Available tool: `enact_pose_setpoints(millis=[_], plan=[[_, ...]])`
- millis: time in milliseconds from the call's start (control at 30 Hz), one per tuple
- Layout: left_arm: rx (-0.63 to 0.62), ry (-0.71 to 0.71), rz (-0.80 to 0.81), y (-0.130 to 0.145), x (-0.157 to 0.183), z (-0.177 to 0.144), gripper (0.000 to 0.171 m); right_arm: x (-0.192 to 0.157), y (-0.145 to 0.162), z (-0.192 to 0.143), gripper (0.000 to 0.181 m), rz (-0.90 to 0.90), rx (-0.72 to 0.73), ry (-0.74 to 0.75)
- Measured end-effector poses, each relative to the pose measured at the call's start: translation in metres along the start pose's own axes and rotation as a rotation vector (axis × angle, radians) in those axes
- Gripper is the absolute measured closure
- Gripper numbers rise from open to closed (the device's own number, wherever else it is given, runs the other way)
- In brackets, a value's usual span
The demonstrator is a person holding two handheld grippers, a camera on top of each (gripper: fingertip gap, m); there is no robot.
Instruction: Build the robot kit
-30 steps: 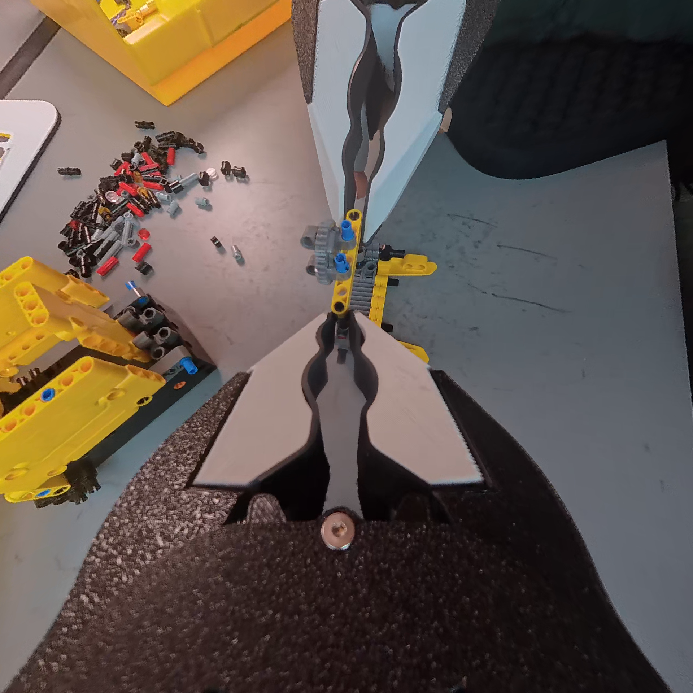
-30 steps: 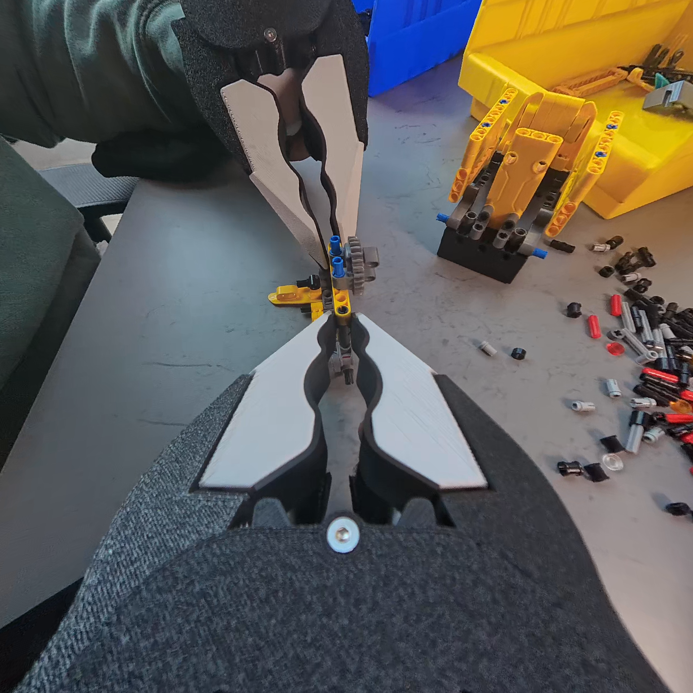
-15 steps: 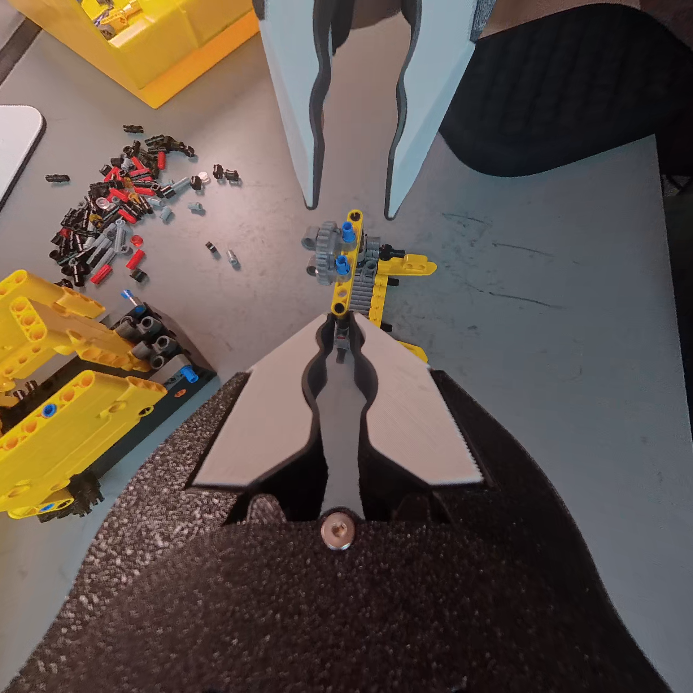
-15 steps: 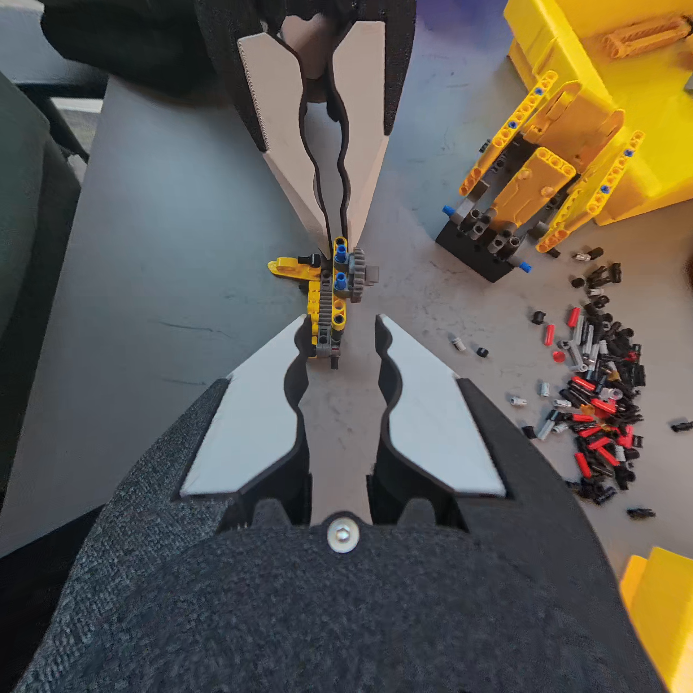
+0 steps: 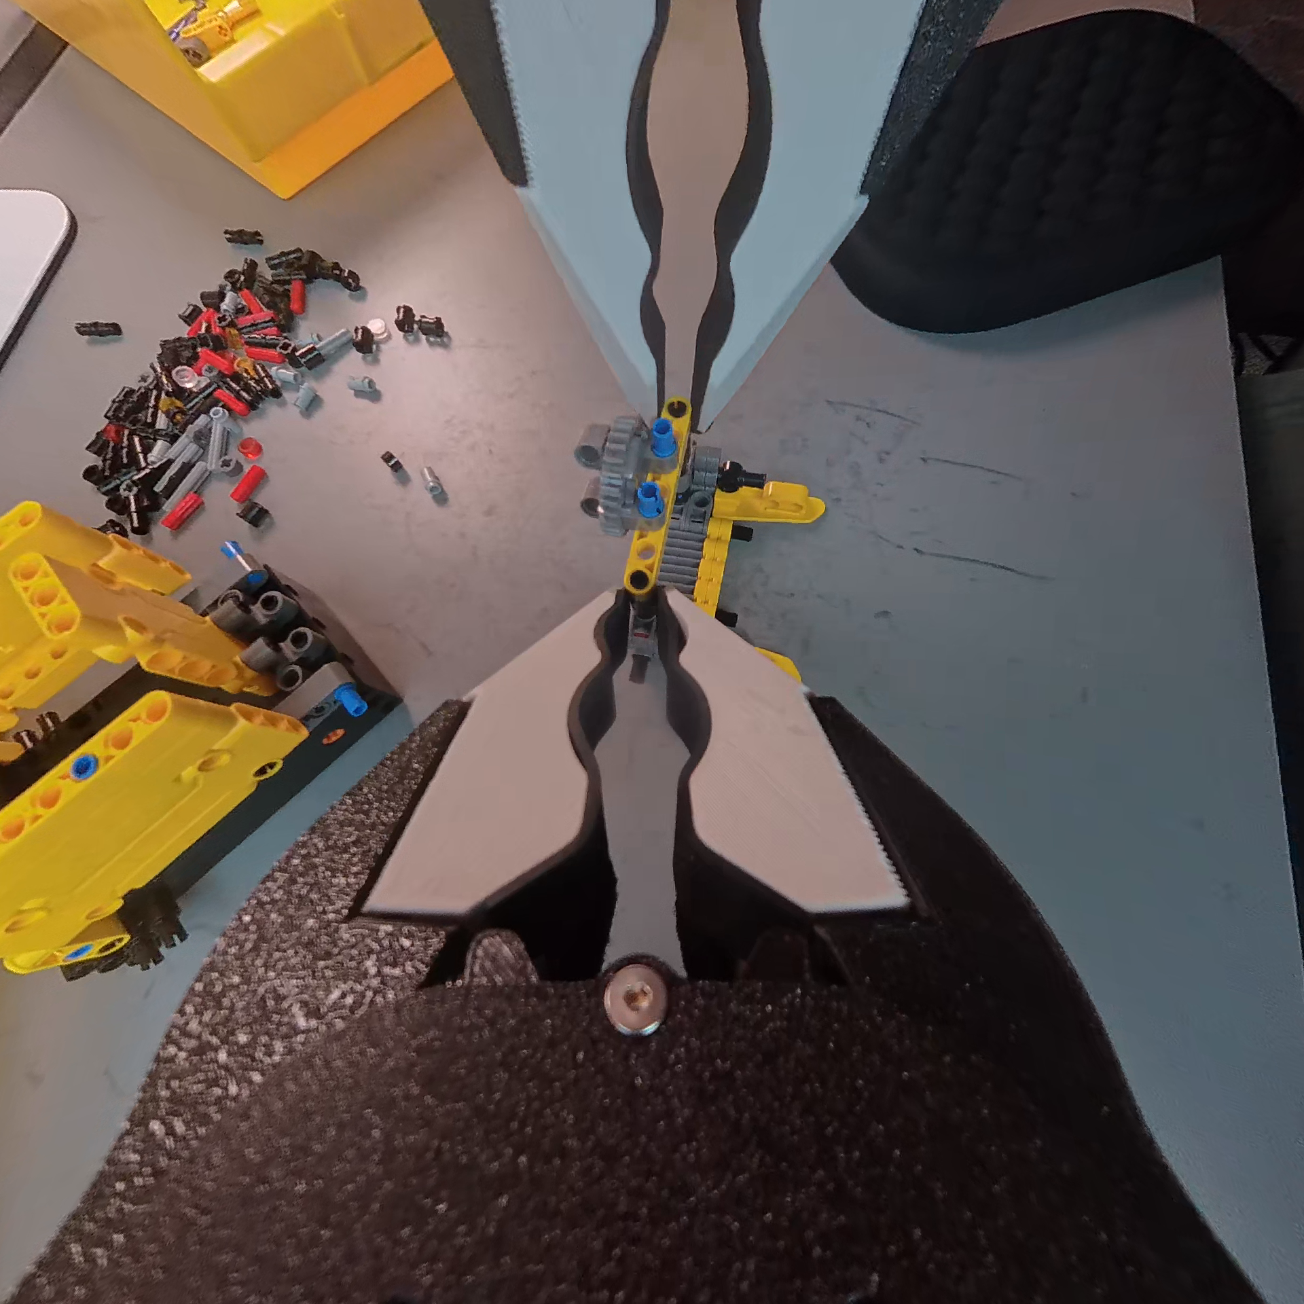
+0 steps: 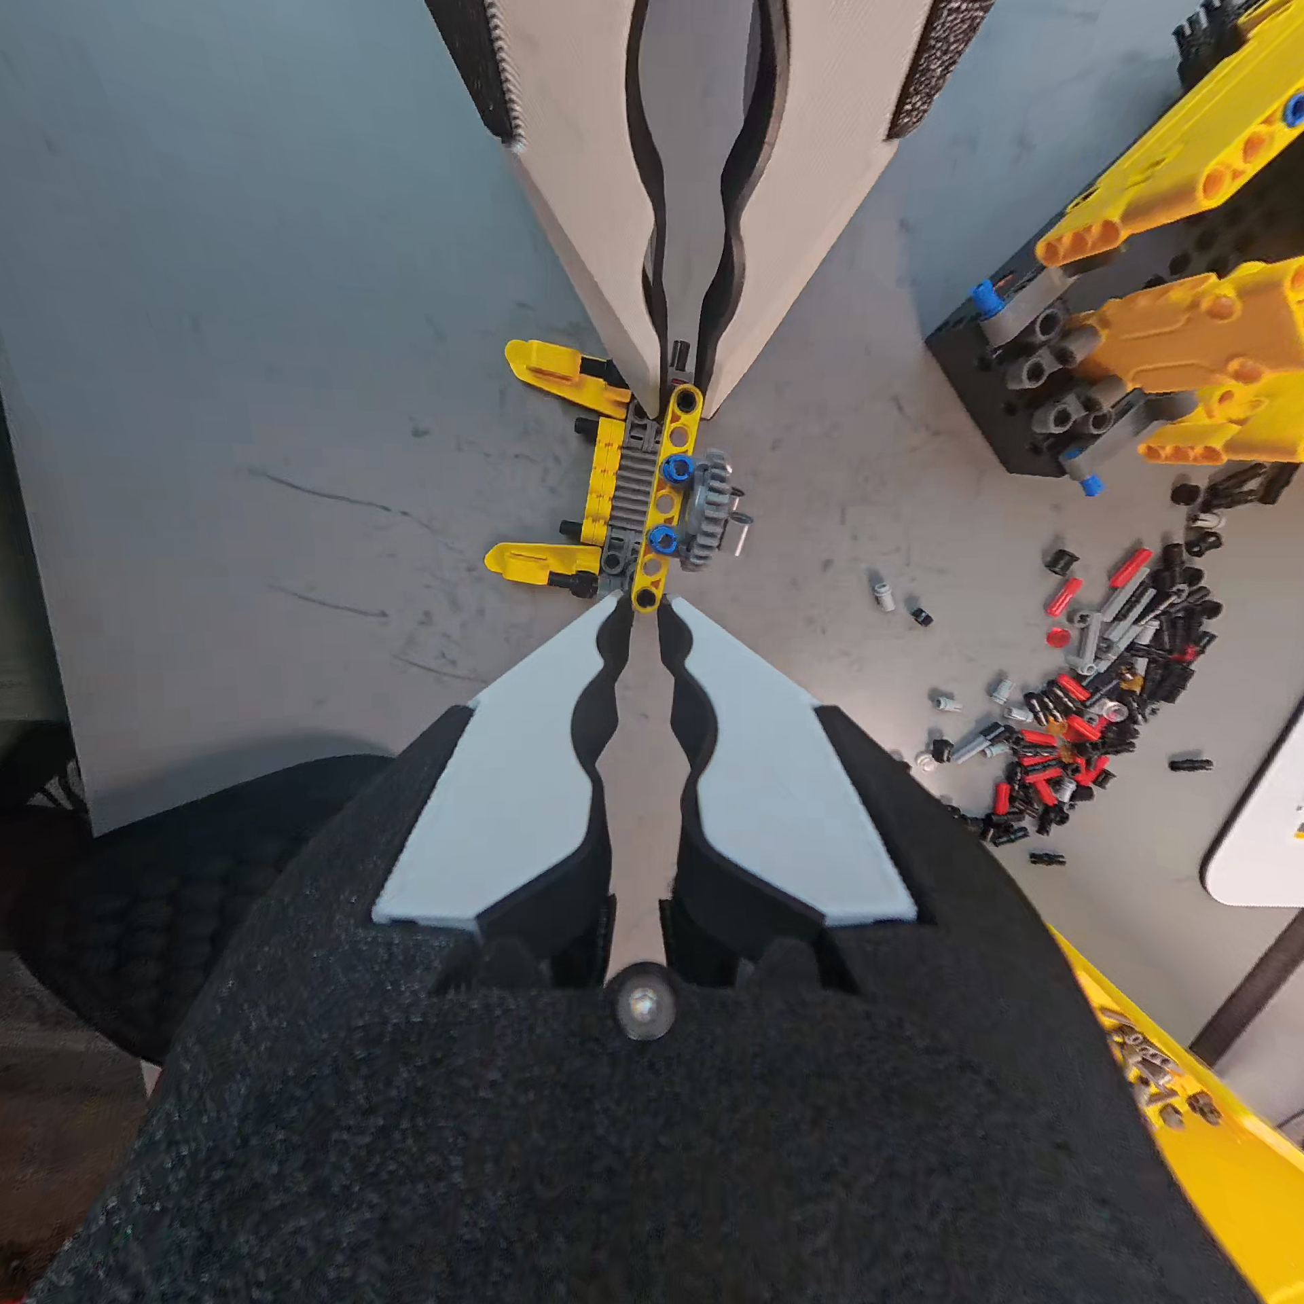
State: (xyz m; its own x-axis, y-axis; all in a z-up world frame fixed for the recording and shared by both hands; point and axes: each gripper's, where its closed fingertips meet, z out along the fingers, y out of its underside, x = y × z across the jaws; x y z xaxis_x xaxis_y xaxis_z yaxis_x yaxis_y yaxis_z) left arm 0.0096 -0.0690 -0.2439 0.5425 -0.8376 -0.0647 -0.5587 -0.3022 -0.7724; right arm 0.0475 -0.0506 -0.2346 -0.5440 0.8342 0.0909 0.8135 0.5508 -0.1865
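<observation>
- The grey scuffed counter (image 5: 988, 635) carries everything; a yellow plastic bin (image 5: 296, 92) stands at its far left corner in the left wrist view.
- A large yellow-and-black brick-built model on a black base (image 5: 141, 705) stands well apart from the work, to the left in that view.
- A loose pile of small black, red and grey plastic pins (image 5: 212, 395) lies scattered between the bin and the model.
- The small yellow-and-grey beam assembly with a toothed rack, grey gear and blue pins (image 6: 649, 494) sits in the middle of the counter, between the two tools; whether it rests on the surface or is just lifted, I cannot tell.
- The left gripper (image 5: 646, 621) has its fingers closed on one end of the assembly, around a dark axle stub below the yellow perforated beam (image 5: 653, 494).
- The right gripper (image 6: 643, 610) has its fingers nearly together at the beam's opposite end; they appear to pinch its tip, though contact is hard to confirm.
- Judged from its build, the assembly is light and rigid, but its press-fit joints could pop apart under twisting; the stiff beam ends look like the soundest holds, clear of the gear and protruding pins.
</observation>
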Motion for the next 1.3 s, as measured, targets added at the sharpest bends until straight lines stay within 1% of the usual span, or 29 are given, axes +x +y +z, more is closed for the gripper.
enact_pose_setpoints(millis=[400,633,767,867,967,1100,1133,1167,1233,1300], plan=[[0.050,0.021,-0.056,-0.001,0.000,0.000,0.165,-0.002,-0.001,0.002,0.176,0.079,0.007,-0.044],[0.070,0.034,-0.072,-0.002,0.000,0.000,0.165,-0.002,0.000,0.003,0.177,0.083,-0.026,-0.053],[0.085,0.044,-0.079,-0.002,0.000,0.000,0.165,-0.003,0.000,0.007,0.177,0.077,-0.036,-0.031],[0.090,0.052,-0.075,-0.002,0.000,0.001,0.165,-0.002,0.000,0.009,0.177,0.065,-0.067,-0.037],[0.094,0.051,-0.075,-0.002,0.000,0.001,0.165,-0.003,0.001,0.009,0.176,0.077,-0.060,-0.042],[0.084,0.051,-0.064,-0.002,0.002,0.001,0.165,-0.003,0.002,0.006,0.174,0.082,-0.036,-0.042],[0.080,0.048,-0.059,-0.002,0.002,0.001,0.165,-0.003,0.000,0.003,0.166,0.079,-0.026,-0.045],[0.078,0.046,-0.055,-0.002,0.002,0.001,0.165,-0.003,-0.003,-0.001,0.164,0.079,-0.020,-0.047],[0.078,0.046,-0.057,-0.002,0.002,0.001,0.165,0.002,-0.005,-0.009,0.165,0.078,-0.030,-0.035],[0.076,0.040,-0.053,-0.002,0.002,0.001,0.165,-0.001,-0.002,-0.008,0.168,0.077,-0.068,-0.054]])
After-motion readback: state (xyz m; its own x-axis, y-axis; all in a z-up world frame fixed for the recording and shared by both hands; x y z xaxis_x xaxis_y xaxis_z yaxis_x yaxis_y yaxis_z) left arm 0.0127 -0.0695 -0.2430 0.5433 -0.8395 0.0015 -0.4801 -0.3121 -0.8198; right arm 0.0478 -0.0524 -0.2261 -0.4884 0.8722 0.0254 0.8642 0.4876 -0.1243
